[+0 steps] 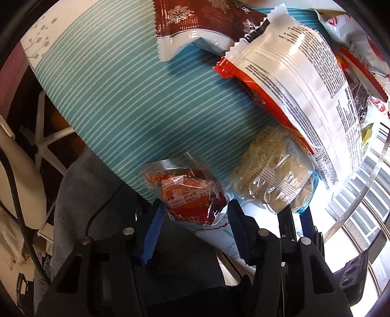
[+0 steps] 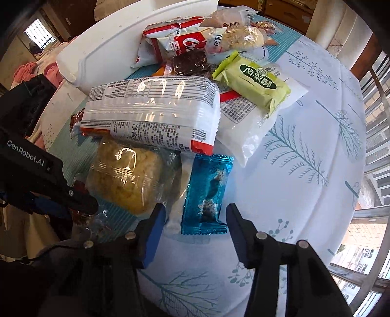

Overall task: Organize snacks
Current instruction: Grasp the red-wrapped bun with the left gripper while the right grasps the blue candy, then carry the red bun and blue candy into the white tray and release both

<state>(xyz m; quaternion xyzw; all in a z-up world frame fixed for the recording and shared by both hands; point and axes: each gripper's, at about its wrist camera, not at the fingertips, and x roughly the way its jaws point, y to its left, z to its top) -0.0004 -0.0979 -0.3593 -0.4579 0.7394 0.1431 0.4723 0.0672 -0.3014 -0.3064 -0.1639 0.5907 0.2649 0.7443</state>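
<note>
left jaws pinch red snack [image 1: 195, 197]; right jaws straddle blue packet [image 2: 207, 192].

A teal tablecloth [image 1: 117, 102] with thin white stripes fills the left wrist view, and at twelve o'clock lies a dark red wrapper [image 1: 199, 17] printed with white snowflakes. In the right wrist view the cloth [image 2: 304, 151] turns white with blue-green tree prints toward three o'clock; at six o'clock sits a shiny blue packet [image 2: 207, 192], at one o'clock a pale green packet [image 2: 256, 80] with a dark green label. A white pack [image 2: 156, 107] with black print and red-orange ends lies at the centre.
</note>
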